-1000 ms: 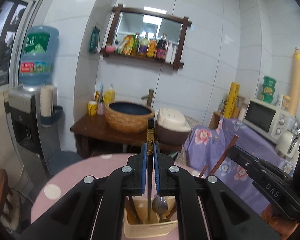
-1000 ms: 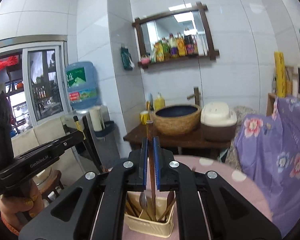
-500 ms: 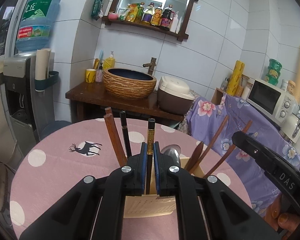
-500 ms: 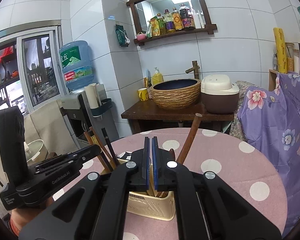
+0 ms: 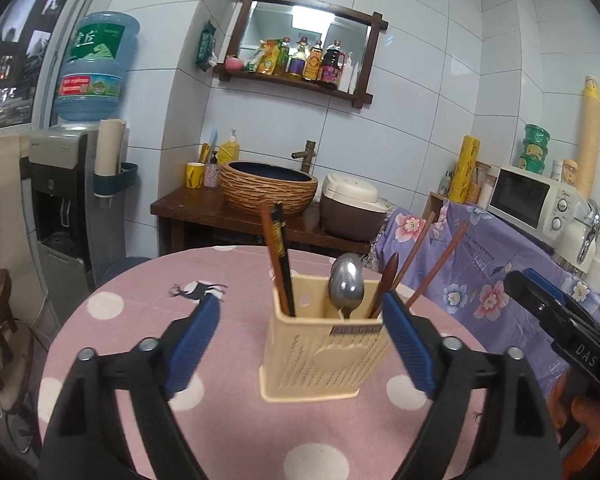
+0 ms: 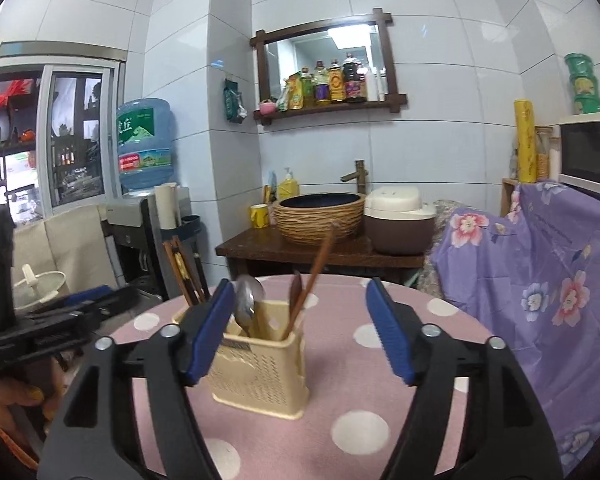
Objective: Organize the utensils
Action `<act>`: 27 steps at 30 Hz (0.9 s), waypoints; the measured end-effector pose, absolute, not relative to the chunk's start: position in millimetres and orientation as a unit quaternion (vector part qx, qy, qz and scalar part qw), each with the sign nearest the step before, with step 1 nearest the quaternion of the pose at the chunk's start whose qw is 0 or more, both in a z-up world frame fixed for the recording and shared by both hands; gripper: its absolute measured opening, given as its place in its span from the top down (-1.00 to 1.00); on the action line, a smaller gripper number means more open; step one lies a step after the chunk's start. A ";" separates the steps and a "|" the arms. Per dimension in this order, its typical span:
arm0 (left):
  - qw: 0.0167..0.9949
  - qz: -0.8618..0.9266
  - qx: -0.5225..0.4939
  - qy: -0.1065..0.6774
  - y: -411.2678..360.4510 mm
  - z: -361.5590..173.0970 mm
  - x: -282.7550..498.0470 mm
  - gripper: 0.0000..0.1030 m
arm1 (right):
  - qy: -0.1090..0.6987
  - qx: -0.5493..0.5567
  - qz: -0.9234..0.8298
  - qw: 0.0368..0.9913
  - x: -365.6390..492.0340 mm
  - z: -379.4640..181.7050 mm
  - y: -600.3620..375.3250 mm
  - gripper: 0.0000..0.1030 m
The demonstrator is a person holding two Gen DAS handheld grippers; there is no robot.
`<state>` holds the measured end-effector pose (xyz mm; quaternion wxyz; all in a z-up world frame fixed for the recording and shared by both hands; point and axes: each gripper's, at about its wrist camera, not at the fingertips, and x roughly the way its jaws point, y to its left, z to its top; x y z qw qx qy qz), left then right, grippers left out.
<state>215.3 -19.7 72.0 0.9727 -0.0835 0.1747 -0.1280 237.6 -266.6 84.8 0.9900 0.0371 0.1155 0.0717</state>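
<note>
**Both claws spread, utensils standing in holder**

Left wrist view: The left claw [image 5: 300,340] is spread wide, its blue pads on either side of the cream utensil holder [image 5: 324,356] and apart from it, nothing pinched. The holder stands upright on the pink polka-dot surface [image 5: 140,308]. In its left compartment a dark chopstick [image 5: 283,256] and a brown one stand close together, leaning slightly left. A metal spoon [image 5: 346,284] stands bowl-up in the middle. To its right is a wooden spoon [image 5: 386,280], and two thin wooden chopsticks [image 5: 440,264] lean out to the right. The right claw [image 5: 556,320] enters at the right edge; its state cannot be told from here. Behind the surface stand a woven basin [image 5: 268,192] and a rice cooker [image 5: 352,208] on a dark wood counter.

Right wrist view: The right claw [image 6: 300,328] is likewise spread and empty, the holder [image 6: 260,368] sitting between the pads but nearer the left one. The metal spoon [image 6: 248,300] is partly hidden by that pad. A wooden utensil [image 6: 312,276] leans right out of the near compartment. The left claw [image 6: 72,312] appears at the left edge, blurred; it seems to hold nothing.
</note>
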 end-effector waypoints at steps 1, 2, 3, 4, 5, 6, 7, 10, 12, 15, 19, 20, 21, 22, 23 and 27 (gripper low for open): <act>0.973 -0.126 -0.087 0.172 -14.9 67.2 205.7 -0.82 | 0.117 0.036 0.065 0.990 230.7 78.7 -268.8 -0.60; 0.973 -0.124 -0.090 0.170 -11.0 62.2 197.1 -0.90 | 0.120 0.032 0.059 0.990 221.1 69.0 -270.9 -0.64; 0.975 -0.118 -0.091 0.167 -8.1 56.1 186.7 -0.90 | 0.122 0.027 0.053 0.991 212.8 60.4 -271.4 -0.71; 0.978 -0.107 -0.082 0.160 -6.6 48.0 172.7 -0.90 | 0.124 0.020 0.043 0.991 203.2 50.2 -271.5 -0.74; 0.981 -0.099 -0.071 0.152 -5.9 41.7 162.2 -0.90 | 0.124 0.017 0.032 0.992 189.6 36.3 -271.8 -0.78; 0.984 -0.092 -0.058 0.144 -6.2 34.5 151.2 -0.90 | 0.127 0.018 0.026 0.991 179.7 25.1 -272.2 -0.80; 0.986 -0.081 -0.046 0.136 -6.7 24.8 137.1 -0.90 | 0.132 0.023 0.020 0.991 168.2 12.1 -273.2 -0.80; 0.988 -0.071 -0.045 0.131 -2.6 2.5 107.8 -0.90 | 0.154 0.051 0.010 0.987 136.2 -22.8 -278.9 -0.85; 0.986 -0.065 -0.054 0.141 2.2 -9.6 92.0 -0.90 | 0.160 0.066 0.003 0.985 117.7 -36.4 -280.8 -0.86; 0.984 -0.062 -0.066 0.152 8.2 -22.6 70.1 -0.90 | 0.160 0.068 0.002 0.985 87.7 -47.5 -276.4 -0.87; 0.988 -0.048 -0.066 0.135 13.9 -27.6 36.9 -0.90 | 0.131 0.033 0.010 0.991 46.0 -47.3 -257.8 -0.89; 0.988 -0.047 -0.070 0.132 16.7 -27.6 28.7 -0.90 | 0.123 0.022 0.009 0.992 38.3 -44.7 -252.6 -0.89; 0.988 -0.045 -0.076 0.130 19.3 -27.2 22.9 -0.90 | 0.112 0.015 0.012 0.994 27.7 -43.3 -247.0 -0.89; 0.987 -0.044 -0.081 0.128 21.3 -27.5 16.9 -0.90 | 0.102 0.013 0.019 0.994 17.6 -42.8 -241.9 -0.89; 0.987 -0.043 -0.085 0.127 23.5 -27.1 10.6 -0.90 | 0.098 0.014 0.025 0.995 10.8 -41.6 -239.0 -0.89; 0.990 -0.036 -0.088 0.109 27.4 -27.2 -15.9 -0.90 | 0.097 0.018 0.050 0.994 -9.8 -39.0 -223.2 -0.89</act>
